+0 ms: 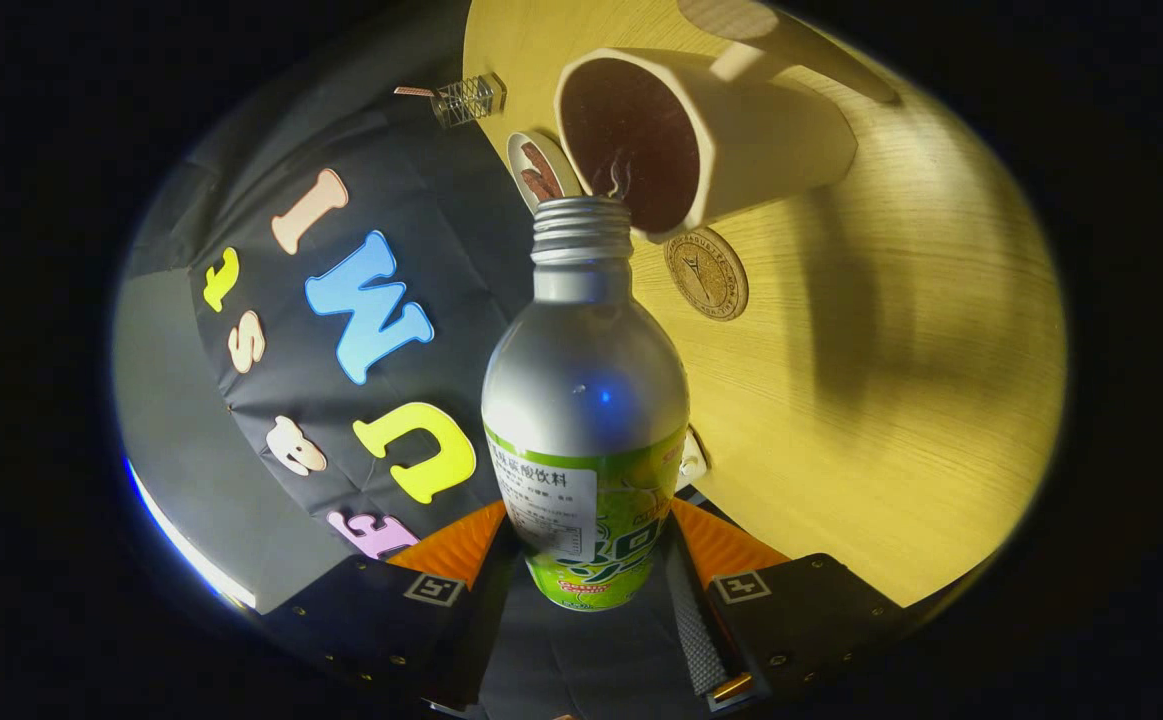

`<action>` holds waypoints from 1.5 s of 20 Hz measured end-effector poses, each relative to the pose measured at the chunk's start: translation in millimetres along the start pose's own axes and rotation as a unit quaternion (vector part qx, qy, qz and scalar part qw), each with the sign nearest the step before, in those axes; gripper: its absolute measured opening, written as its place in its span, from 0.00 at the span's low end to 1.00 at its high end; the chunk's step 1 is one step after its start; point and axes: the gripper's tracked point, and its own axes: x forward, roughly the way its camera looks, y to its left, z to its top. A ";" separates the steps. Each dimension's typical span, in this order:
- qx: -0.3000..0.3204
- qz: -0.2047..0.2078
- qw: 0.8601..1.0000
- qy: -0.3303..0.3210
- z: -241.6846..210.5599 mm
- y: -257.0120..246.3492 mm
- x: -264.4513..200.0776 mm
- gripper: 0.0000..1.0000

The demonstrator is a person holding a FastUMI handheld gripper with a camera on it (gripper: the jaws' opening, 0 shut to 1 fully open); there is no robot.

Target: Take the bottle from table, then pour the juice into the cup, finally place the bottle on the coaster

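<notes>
A silver aluminium bottle (586,400) with a green label sits between my fingers, and my gripper (586,555) is shut on its lower body. The whole view is rolled, so the bottle is tipped over. Its open threaded mouth (581,215) points at the rim of a cream cup (741,130) with a dark inside (631,140). The mouth lies just at the cup's opening. Whether juice flows I cannot tell. A round wooden coaster (706,272) lies on the table right beside the cup.
The light wooden table (891,400) runs beyond the bottle. A small round dish (541,170) with a brown piece in it stands by the cup. A small clear ribbed object (466,98) sits at the table's edge. The booth's black cloth wall (411,250) is beside the table.
</notes>
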 end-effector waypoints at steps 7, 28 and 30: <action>0.025 0.004 1.000 0.001 -4.5 10.1 -3.2 0.75; 0.061 0.005 0.998 0.001 -6.6 27.4 -8.9 0.75; 0.050 0.002 0.999 -0.006 -5.1 24.4 -6.3 0.75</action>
